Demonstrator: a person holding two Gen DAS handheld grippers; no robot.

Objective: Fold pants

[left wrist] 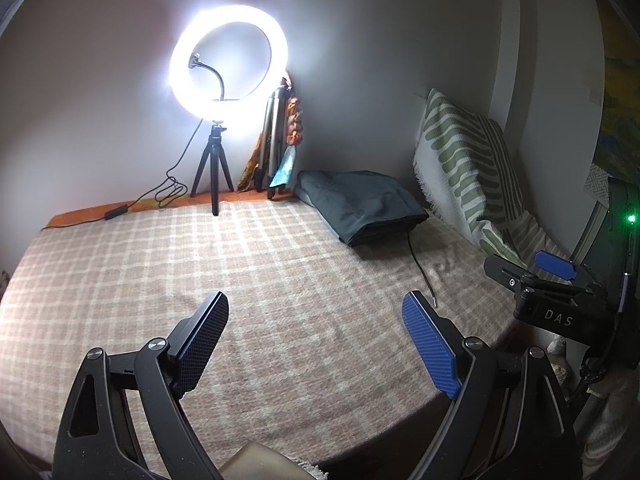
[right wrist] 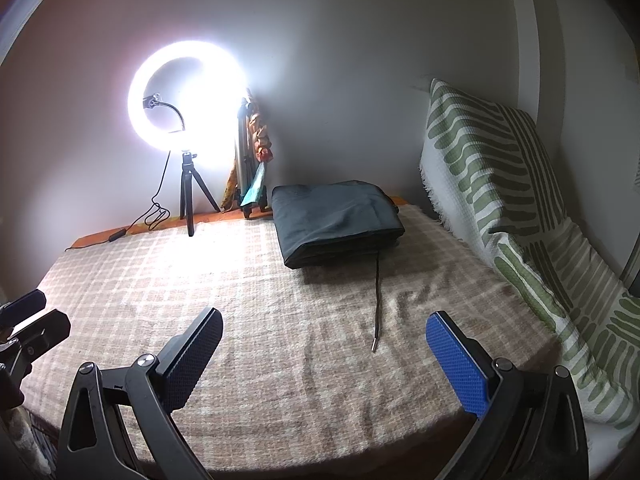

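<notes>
Both sets of jaws stand spread wide and empty. Your left gripper [left wrist: 316, 344] hangs over bare blanket, and your right gripper [right wrist: 324, 354] does the same just alongside it, blue pads facing in with nothing between them.

Look out past the fingertips: the dark pants [right wrist: 336, 220] sit at the far edge of the checked blanket [right wrist: 260, 320], near the wall, already stacked in a compact, squarish bundle. From these views the folding looks about finished. One loose end, though: a drawstring [right wrist: 377, 304] trails out of the bundle's near edge toward you, its metal tip lying on the blanket well clear of both grippers.

If you want a clean finish, go for that cord with the right gripper, since it lies closer to that side. Come in low, pinch near the tip, and tuck it under the top layer rather than tugging, because a pull could drag the stack open. Steady the bundle's near edge with the left while you do it.

Round the edges: a lit ring light [right wrist: 186, 96] on a small tripod stands at the back left, and a green-patterned cushion [right wrist: 500, 184] leans along the right.

Writing to read: only the white letters "DAS" [left wrist: 558, 318] on the right gripper's black body in the left wrist view. Nothing else is legible.
</notes>
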